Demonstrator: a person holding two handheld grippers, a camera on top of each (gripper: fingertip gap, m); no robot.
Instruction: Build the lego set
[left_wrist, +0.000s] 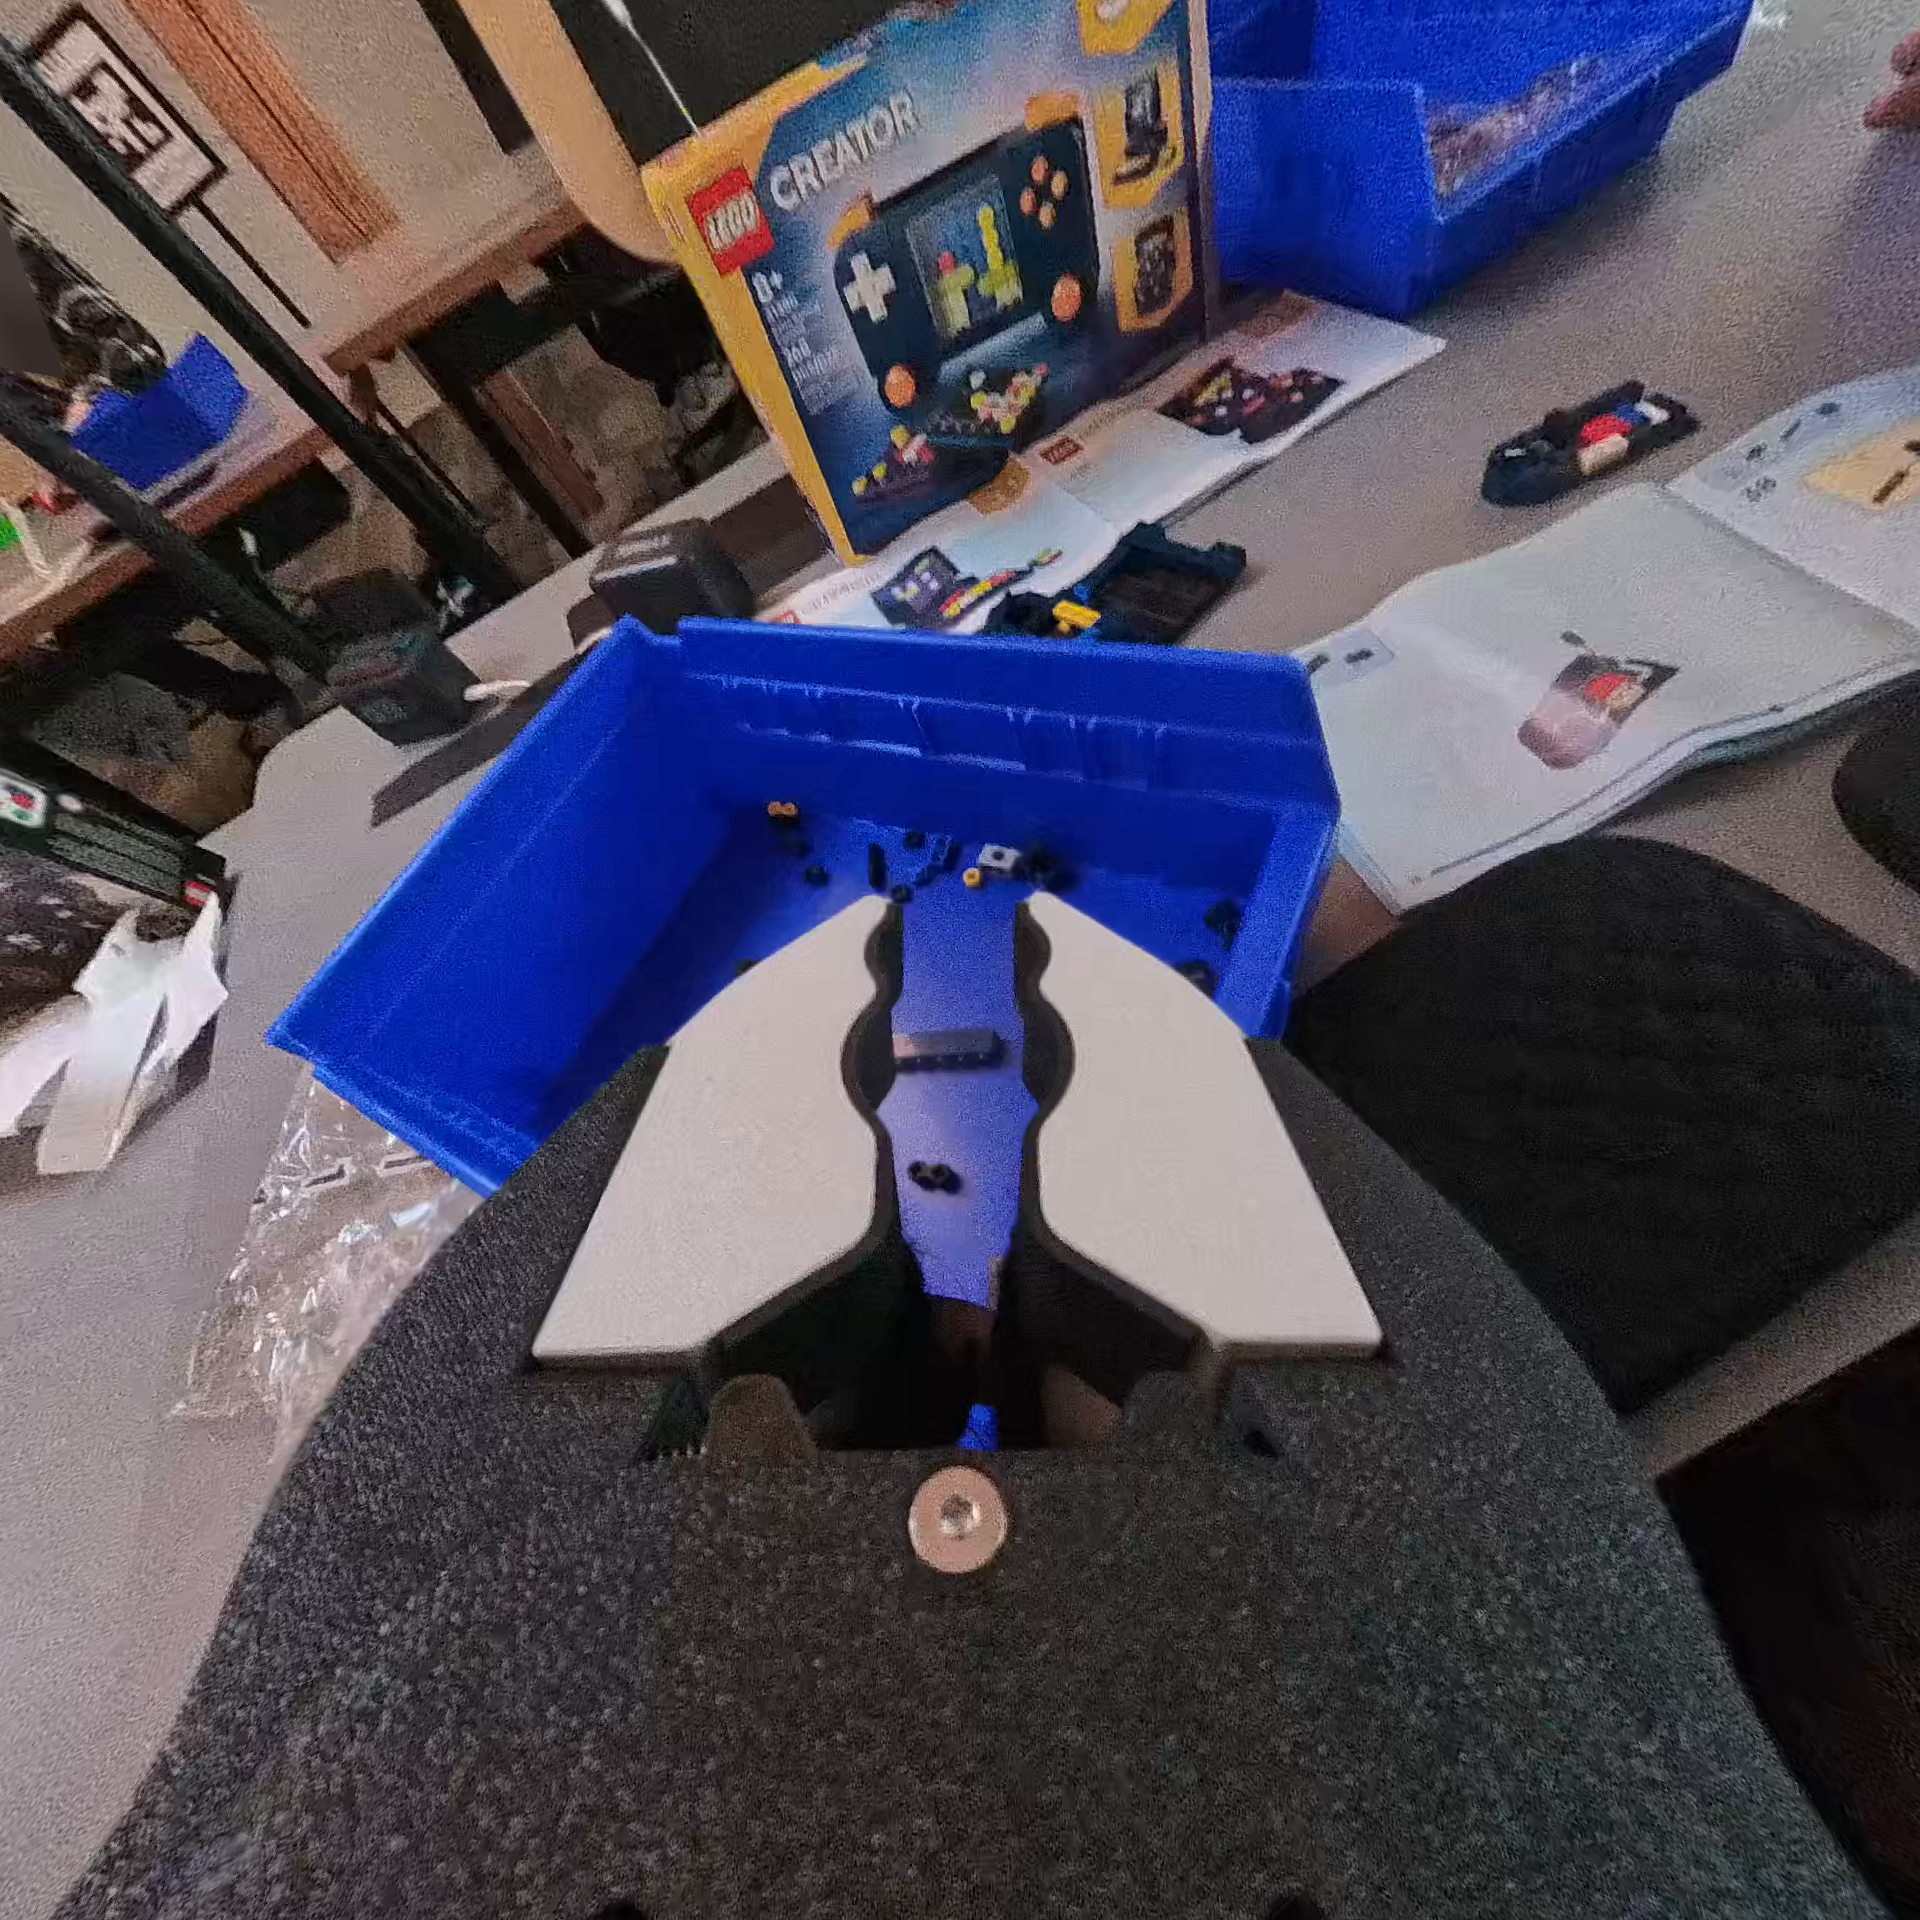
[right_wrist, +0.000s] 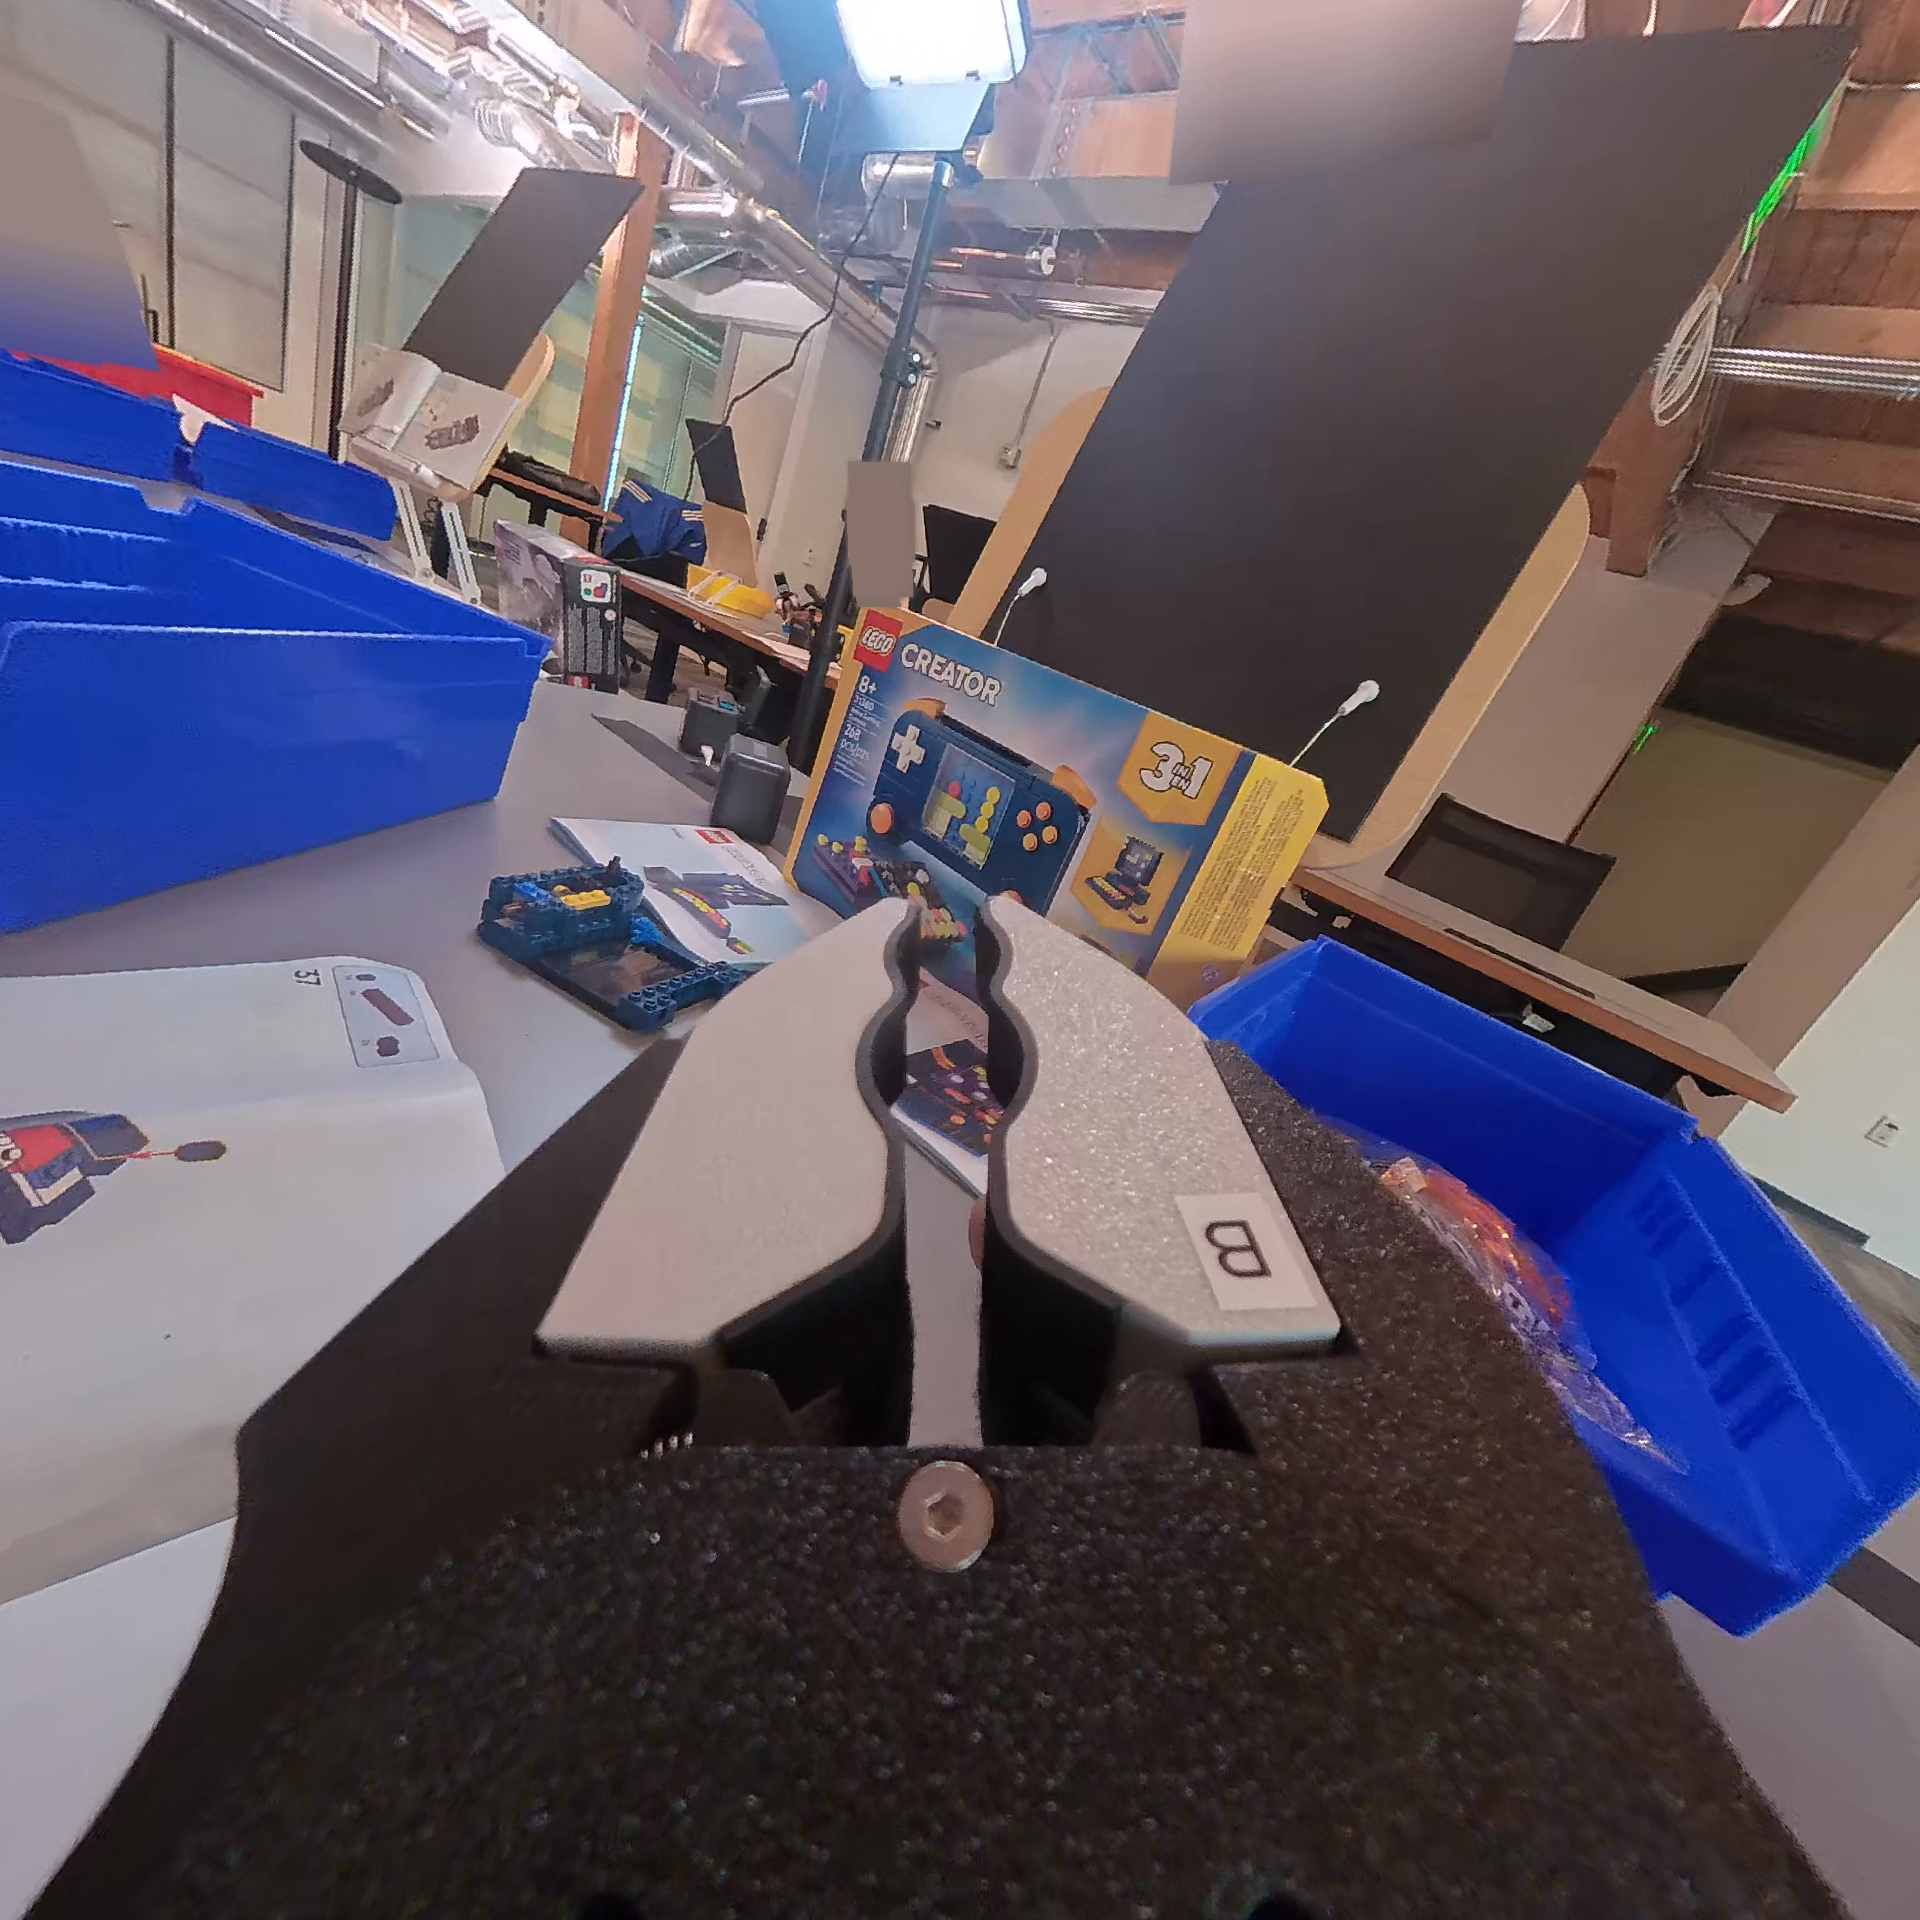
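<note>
Brick (left_wrist: 948, 1049), dark, mid-frame between left gripper (left_wrist: 956, 909) fingers over blue bin (left_wrist: 499, 894); contact unclear, could drop. Right gripper (right_wrist: 948, 914) slightly parted, empty.

The blue bin (left_wrist: 468, 935) at the centre of the left wrist view looks like matt, finely grained plastic, with crinkled glossy clear film (left_wrist: 312, 1226) at lower left. The toy box (right_wrist: 1049, 790) at the centre of the right wrist view is glossy printed cardboard, the booklet (right_wrist: 208, 1195) at left is smooth paper, and the desk (right_wrist: 343, 904) is smooth matt grey.

I see printed writing on the toy box (right_wrist: 1049, 790), on a white sticker (right_wrist: 1242, 1247) upon my right tongs (right_wrist: 948, 912), and on booklet pages (right_wrist: 239, 1091).
</note>
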